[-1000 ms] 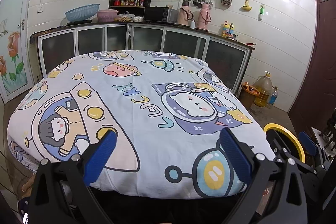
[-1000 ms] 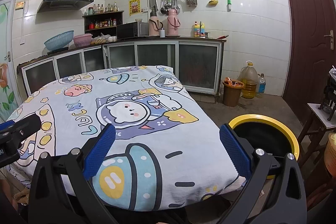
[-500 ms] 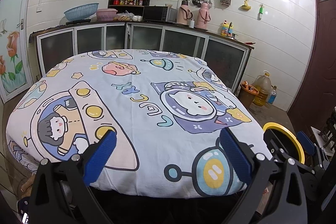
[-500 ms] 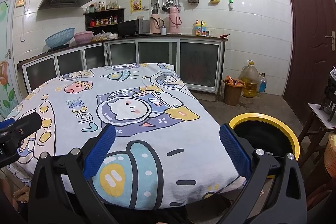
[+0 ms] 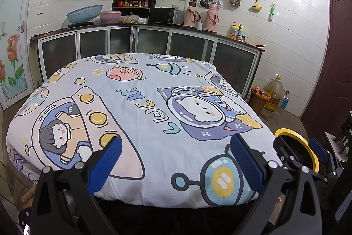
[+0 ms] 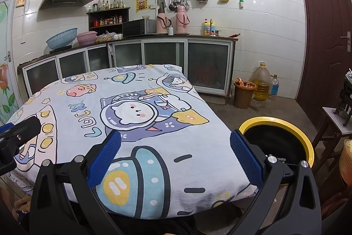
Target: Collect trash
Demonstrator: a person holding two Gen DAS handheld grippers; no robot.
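The left tongs (image 5: 175,150) stand wide apart with nothing between their blue pads (image 5: 105,163), held above the near edge of the table (image 5: 154,191), which is draped in a cartoon-print cloth (image 5: 143,107). The right tongs (image 6: 175,150) are spread just as wide and grip nothing either. Ahead of both tongs the cloth shows only its printed astronauts and rockets; no loose trash can be made out on it, though the fisheye bends the far edge.

The yellow-rimmed bin (image 6: 283,122) sits just right of the right tongs, beside the table's corner and lower than the tabletop, its dark mouth open upward. From the left wrist view the same bin (image 5: 292,133) shows beyond the right tongs' black frame (image 5: 292,160).

Farther ahead and to the right, on the floor by the cabinets (image 6: 206,63), a brown bucket (image 6: 243,96) holds what looks like orange wrappers, with a large oil jug (image 6: 261,83) and a small bottle (image 6: 274,85) next to it.
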